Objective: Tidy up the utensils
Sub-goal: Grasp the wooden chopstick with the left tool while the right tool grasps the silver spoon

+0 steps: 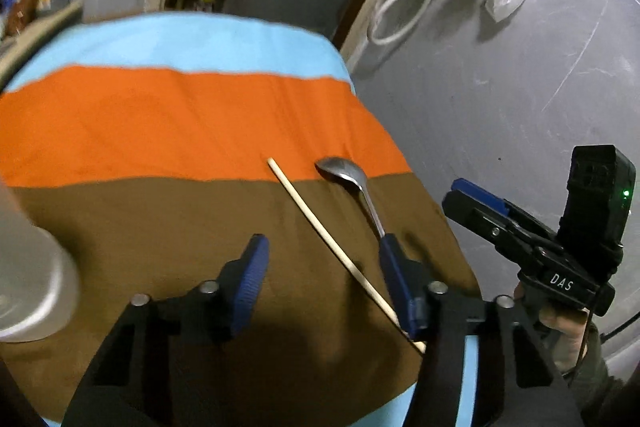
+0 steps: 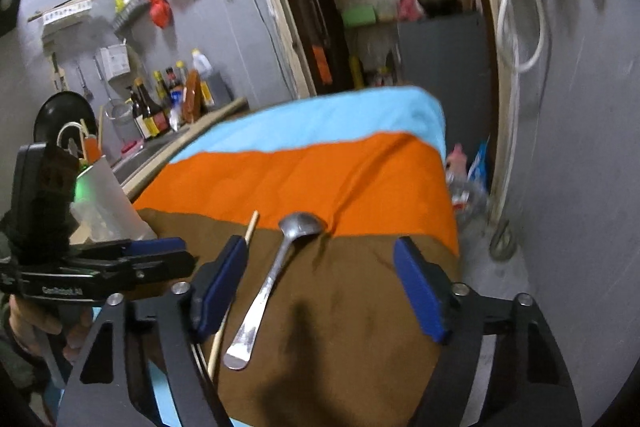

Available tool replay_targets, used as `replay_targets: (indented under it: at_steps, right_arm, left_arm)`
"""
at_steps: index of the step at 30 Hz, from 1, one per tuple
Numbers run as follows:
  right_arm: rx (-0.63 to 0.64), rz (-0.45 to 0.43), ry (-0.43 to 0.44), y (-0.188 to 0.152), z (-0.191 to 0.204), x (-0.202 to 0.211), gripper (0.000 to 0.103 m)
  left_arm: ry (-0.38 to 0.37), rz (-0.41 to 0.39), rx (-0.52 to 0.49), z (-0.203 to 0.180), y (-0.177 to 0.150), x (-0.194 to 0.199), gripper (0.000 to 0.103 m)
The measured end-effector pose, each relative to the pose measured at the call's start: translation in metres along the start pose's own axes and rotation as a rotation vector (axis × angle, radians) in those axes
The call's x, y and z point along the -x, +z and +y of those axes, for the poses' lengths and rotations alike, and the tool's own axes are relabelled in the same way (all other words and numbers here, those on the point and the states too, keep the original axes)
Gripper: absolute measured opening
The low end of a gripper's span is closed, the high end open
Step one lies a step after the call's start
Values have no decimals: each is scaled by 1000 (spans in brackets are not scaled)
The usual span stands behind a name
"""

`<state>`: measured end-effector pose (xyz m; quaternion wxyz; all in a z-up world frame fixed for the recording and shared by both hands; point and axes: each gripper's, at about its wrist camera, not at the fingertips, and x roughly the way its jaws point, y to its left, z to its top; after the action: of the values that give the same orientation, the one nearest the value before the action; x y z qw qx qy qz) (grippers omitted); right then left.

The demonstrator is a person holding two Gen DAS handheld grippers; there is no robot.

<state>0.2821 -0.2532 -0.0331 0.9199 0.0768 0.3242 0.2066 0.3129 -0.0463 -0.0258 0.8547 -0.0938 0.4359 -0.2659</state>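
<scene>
Grey walls (image 1: 500,99); open doorway (image 2: 384,7) onto cluttered shelves; striped tablecloth (image 1: 180,123); bottles (image 2: 160,107) along counter

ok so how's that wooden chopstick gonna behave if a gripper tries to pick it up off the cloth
The chopstick looks thin and round, so a sideways nudge would probably roll it, though the cloth may slow that. It lies flat, leaving little to get under, so the pads could slip off. It seems light and stiff, so gripped near one end it would likely lift without drooping.

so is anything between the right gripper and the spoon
Nothing visible is. The right gripper is open above the brown cloth, and the spoon lies bare between its fingers. The chopstick lies beside it, under the left finger.
</scene>
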Motion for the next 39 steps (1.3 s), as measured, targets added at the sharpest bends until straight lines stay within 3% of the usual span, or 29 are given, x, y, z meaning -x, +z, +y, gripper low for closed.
replay_targets:
  at_steps: [3,7,13,27,36,39]
  right_arm:
    - [-12,38,6,2,-4,-6,66]
    - [-18,63,13,3,-7,-12,65]
    - [-31,78,12,7,-11,-17,65]
    - [47,213,35,15,4,-54,65]
    - [150,285,29,22,24,-81,65]
    - [196,305,-4,24,30,-92,57]
  left_arm:
    - [-1,44,8,2,4,-10,37]
    - [14,80,-4,2,11,-18,30]
    - [43,116,-20,8,21,-34,11]
    - [18,130,-68,14,20,-34,7]
    - [44,135,-137,10,-3,-8,7]
    - [21,151,-114,13,-8,-4,7]
